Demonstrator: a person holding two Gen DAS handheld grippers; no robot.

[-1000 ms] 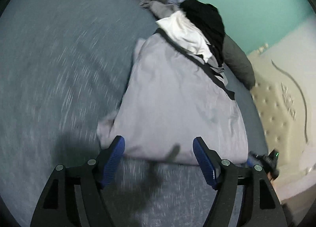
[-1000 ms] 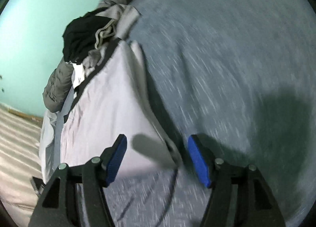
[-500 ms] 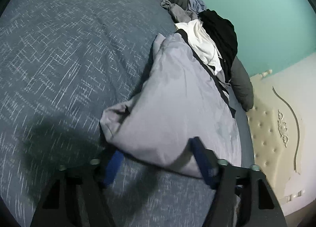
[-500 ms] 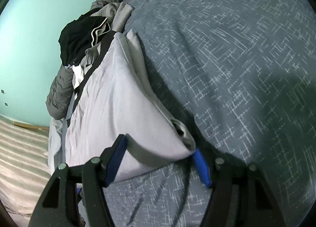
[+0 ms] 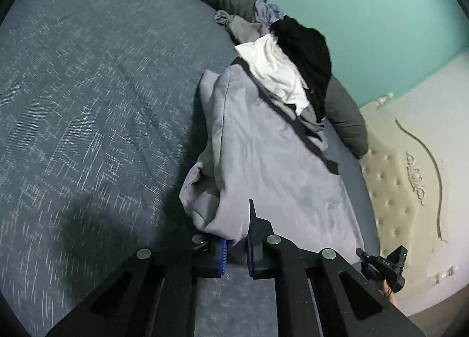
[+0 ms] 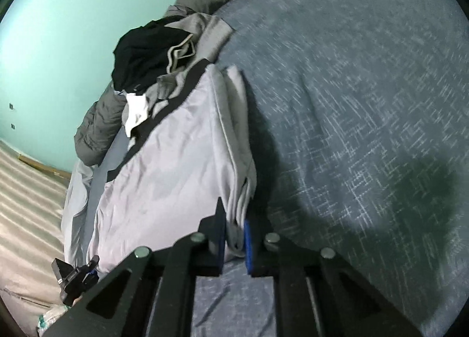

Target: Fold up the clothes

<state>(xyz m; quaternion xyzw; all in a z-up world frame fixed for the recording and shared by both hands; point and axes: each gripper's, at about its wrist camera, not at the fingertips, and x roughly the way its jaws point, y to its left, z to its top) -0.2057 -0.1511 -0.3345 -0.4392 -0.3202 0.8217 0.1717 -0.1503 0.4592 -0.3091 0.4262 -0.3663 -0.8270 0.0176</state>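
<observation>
A light grey garment (image 5: 263, 161) lies folded lengthwise on the blue-grey bed; it also shows in the right wrist view (image 6: 164, 178). My left gripper (image 5: 236, 244) is shut on the garment's near corner, with layers bunched at its left. My right gripper (image 6: 236, 237) is shut on the garment's other near corner, where several stacked edges show. The right gripper shows at the lower right of the left wrist view (image 5: 384, 266), and the left gripper at the lower left of the right wrist view (image 6: 76, 275).
A heap of clothes, black (image 5: 304, 47) and white (image 5: 272, 70), lies at the garment's far end, also in the right wrist view (image 6: 146, 49). A grey pillow (image 5: 346, 120) lies beside it. A tufted cream headboard (image 5: 395, 190) and teal wall (image 5: 366, 14) border the bed (image 5: 88, 102).
Both grippers moved in onto the garment's near edge and closed on its corners. One second ago both stood open just short of the edge.
</observation>
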